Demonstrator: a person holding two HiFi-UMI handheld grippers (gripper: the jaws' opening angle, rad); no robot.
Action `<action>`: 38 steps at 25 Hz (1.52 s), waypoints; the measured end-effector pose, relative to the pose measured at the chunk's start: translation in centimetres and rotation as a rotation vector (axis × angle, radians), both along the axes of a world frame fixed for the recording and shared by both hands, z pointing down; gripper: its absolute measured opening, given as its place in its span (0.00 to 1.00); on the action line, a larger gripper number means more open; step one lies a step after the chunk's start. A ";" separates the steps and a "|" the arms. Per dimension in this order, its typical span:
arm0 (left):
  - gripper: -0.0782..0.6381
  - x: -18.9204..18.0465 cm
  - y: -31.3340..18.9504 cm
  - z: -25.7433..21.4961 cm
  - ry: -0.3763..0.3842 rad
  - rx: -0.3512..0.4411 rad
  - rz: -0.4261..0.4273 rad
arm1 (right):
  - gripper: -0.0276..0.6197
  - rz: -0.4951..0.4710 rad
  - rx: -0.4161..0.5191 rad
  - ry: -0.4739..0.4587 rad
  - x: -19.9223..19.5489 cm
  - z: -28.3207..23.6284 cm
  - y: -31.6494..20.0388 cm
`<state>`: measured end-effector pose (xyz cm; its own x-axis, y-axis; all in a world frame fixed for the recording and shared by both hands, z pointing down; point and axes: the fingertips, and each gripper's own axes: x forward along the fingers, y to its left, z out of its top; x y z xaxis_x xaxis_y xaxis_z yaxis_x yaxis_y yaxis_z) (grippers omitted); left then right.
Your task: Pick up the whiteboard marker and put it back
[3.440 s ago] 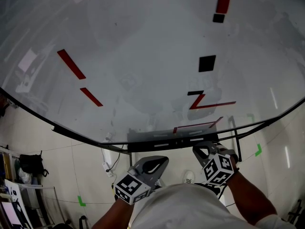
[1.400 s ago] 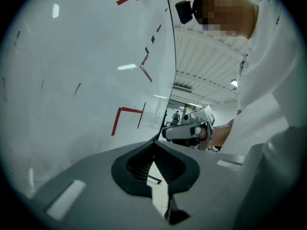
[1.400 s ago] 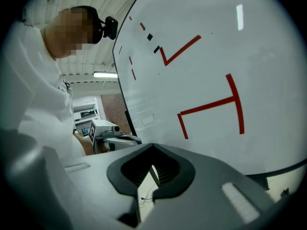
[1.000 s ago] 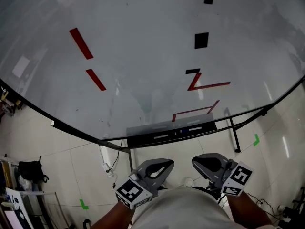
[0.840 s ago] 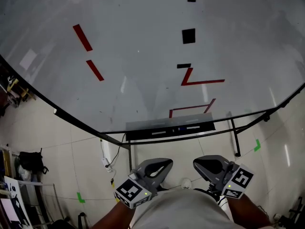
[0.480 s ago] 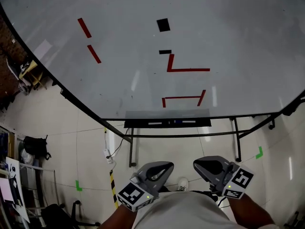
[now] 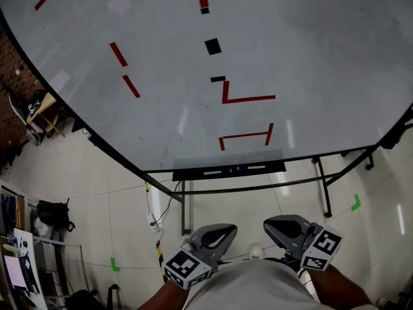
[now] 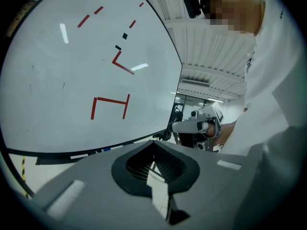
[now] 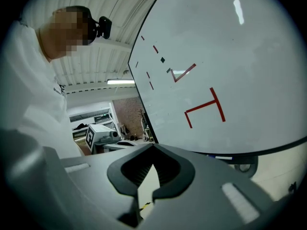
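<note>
A big whiteboard (image 7: 258,57) with red and black marks stands ahead of me. Its dark tray (image 7: 229,170) runs along the lower edge and holds thin white items (image 7: 257,168) and a small blue bit (image 7: 239,169); they are too small to tell which is the marker. The same tray (image 8: 62,158) shows at the lower left of the left gripper view. My left gripper (image 7: 222,228) and right gripper (image 7: 271,223) hang close to my body, well short of the tray. Both are shut with nothing between the jaws. Their tips show as left gripper (image 8: 154,143) and right gripper (image 9: 153,146).
The board rests on a black metal frame (image 7: 322,186) with legs on a pale tiled floor. A white power strip with a cable (image 7: 152,215) lies under the board's left side. Green tape marks (image 7: 355,203) dot the floor. A black bag (image 7: 51,213) and clutter sit at far left.
The right gripper, raised near the tray 3.4 s ago, has dropped back beside my body. Over the last second the board has slid away and leftward in view; both grippers stay shut.
</note>
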<state>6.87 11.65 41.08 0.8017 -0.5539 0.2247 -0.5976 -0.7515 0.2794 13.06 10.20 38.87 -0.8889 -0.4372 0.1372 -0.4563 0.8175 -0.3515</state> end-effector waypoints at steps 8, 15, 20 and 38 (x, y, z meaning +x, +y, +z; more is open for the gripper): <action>0.13 -2.9 0.2 -0.8 -0.025 0.042 0.111 | 0.05 0.105 -0.002 0.009 -2.3 0.2 0.6; 0.13 -4.8 0.3 -0.3 0.005 0.017 0.113 | 0.05 0.118 -0.034 0.018 -4.6 0.5 1.3; 0.13 -4.6 0.7 -0.2 0.009 0.016 0.134 | 0.05 0.106 -0.033 0.054 -5.1 0.8 1.8; 0.13 -4.1 1.1 -0.4 0.031 0.016 0.097 | 0.04 0.050 -0.012 0.074 -5.2 0.7 2.3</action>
<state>2.79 12.78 40.68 0.8580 -0.4772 0.1902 -0.5134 -0.8098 0.2839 7.87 12.46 39.54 -0.8533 -0.4784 0.2076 -0.5214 0.7891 -0.3247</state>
